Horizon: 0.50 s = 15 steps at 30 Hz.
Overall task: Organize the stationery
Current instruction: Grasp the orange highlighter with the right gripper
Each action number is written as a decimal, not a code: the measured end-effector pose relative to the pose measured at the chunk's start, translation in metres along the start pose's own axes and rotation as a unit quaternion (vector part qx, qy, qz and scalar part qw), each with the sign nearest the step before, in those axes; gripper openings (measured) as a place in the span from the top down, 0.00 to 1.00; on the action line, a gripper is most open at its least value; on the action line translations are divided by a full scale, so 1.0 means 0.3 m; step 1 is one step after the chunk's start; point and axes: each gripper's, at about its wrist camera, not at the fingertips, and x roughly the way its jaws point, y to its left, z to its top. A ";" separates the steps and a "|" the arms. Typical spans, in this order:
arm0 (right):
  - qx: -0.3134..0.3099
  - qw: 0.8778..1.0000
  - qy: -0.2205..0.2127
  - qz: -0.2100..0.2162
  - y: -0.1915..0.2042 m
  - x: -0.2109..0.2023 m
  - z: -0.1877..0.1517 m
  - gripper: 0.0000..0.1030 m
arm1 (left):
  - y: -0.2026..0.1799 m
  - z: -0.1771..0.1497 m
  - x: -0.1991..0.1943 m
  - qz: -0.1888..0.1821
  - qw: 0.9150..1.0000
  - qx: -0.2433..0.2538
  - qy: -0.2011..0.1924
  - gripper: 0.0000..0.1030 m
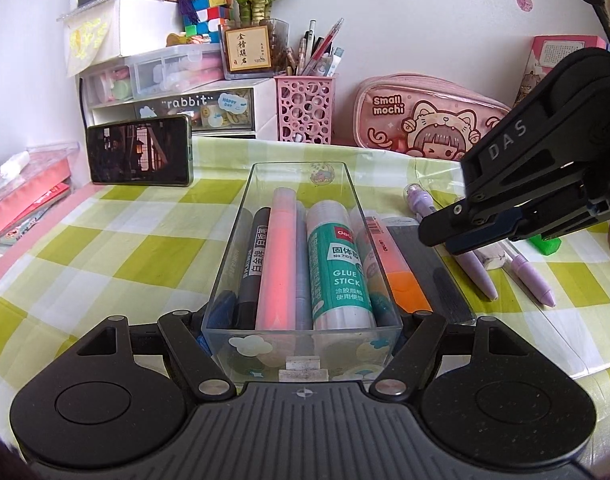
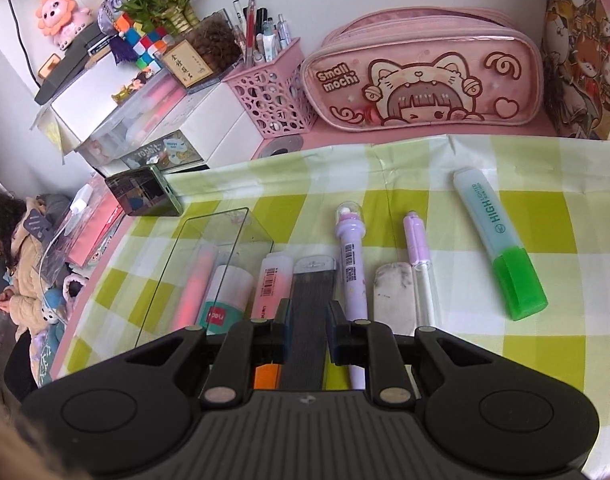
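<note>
Left gripper (image 1: 303, 322) clamps clear tray (image 1: 301, 248) near end wall. Right gripper (image 2: 308, 330), fingers apart, straddles dark ruler (image 2: 311, 300) lying flat beside tray. Advice: close squarely on ruler edges, lift level, avoid neighbouring orange highlighter (image 2: 269, 292).

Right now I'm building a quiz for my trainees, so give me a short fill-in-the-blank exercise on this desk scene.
1. The left gripper has its fingers on either side of the clear ____.
2. The glue stick lies ____ the clear tray.
3. The right gripper has its fingers on either side of the dark ____.
4. The highlighter farthest right on the cloth has a ____ cap.

Missing words: tray; inside; ruler; green
</note>
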 end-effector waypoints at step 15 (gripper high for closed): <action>-0.137 0.989 0.016 -0.053 0.188 0.074 -0.029 0.59 | 0.042 -0.027 -0.039 0.007 1.000 -0.002 -0.001 0.29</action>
